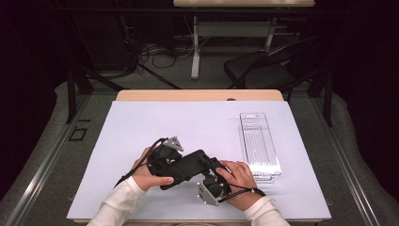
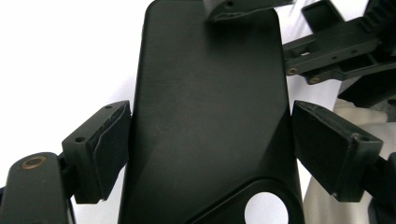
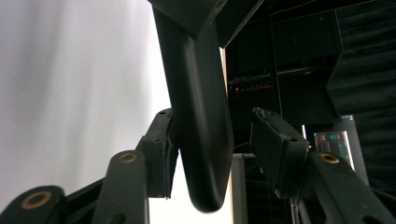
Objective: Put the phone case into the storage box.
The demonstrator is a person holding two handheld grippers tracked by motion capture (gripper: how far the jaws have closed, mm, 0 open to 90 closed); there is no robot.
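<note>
Flat black plastic phone case (image 1: 190,165) with round camera hole held up just above white counter (image 1: 141,122), near front edge.

Left claw (image 2: 210,149) clamped across case's wide sides. Right claw (image 3: 210,154) around thin end: one pad touching, other apart, not clamped.

Case looks light, bendy, smooth, maybe slippery. Best grip on long edges.

Clear plastic box (image 1: 259,143) just beside right hand (image 1: 240,176). Lots of room left and behind.

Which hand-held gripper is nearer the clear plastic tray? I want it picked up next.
Right. The right hand-held gripper sits just left of the clear plastic tray; the left hand-held gripper is farther left, across the black case.
</note>
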